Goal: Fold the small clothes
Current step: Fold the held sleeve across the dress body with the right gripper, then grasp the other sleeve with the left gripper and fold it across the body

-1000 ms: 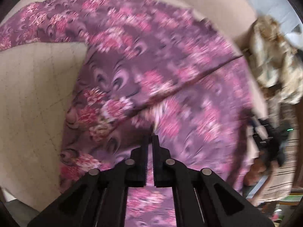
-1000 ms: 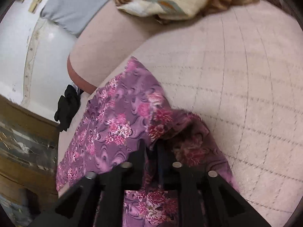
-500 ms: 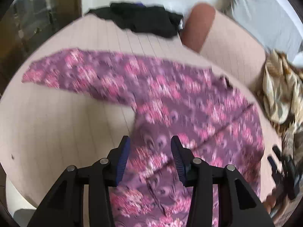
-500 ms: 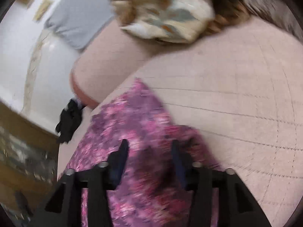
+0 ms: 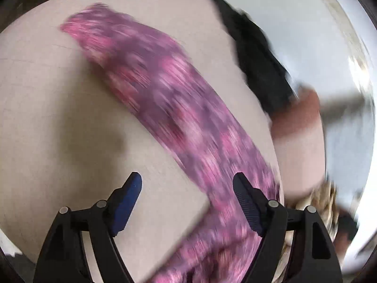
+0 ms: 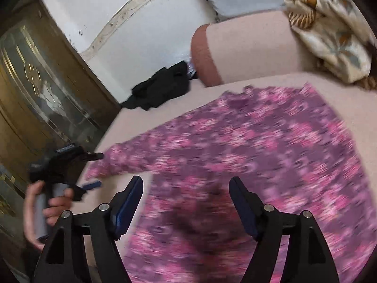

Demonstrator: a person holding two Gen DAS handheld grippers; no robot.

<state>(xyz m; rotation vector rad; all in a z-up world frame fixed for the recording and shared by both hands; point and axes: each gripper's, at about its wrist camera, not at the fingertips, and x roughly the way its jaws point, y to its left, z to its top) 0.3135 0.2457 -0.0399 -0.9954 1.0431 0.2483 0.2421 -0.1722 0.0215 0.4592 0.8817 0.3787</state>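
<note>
Both of my grippers are spread wide with nothing between their fingers. Seen from my left wrist, the left gripper (image 5: 187, 181) hangs above the pale pink bed cover (image 5: 59, 118), its blue-padded fingers well apart, and the purple floral garment (image 5: 169, 99) streaks diagonally across the view, from its narrow sleeve end at the upper left down under my right-hand finger at the lower right. The picture is smeared, so I can only say the fabric lies on the cover, not how flat it sits. A black cloth (image 5: 256, 54) lies at the far edge of the bed beyond the garment, next to a pinkish-brown bolster (image 5: 297, 115), and a bit of patterned beige fabric (image 5: 322, 200) shows at the right. Seen from my right wrist, the right gripper (image 6: 186, 188) is likewise gaping, poised over the body of the garment (image 6: 259, 146), which spreads across the cover (image 6: 362, 108) with one sleeve reaching out to the left. My left hand (image 6: 44, 202) shows at the left edge holding the other gripper (image 6: 70, 165), whose tips sit just beside the sleeve's end. Farther back lie the black cloth (image 6: 160, 87) and the bolster (image 6: 207, 56), with the patterned beige fabric (image 6: 329, 40) heaped at the upper right and a wooden cabinet (image 6: 35, 75) with glass at the left.
</note>
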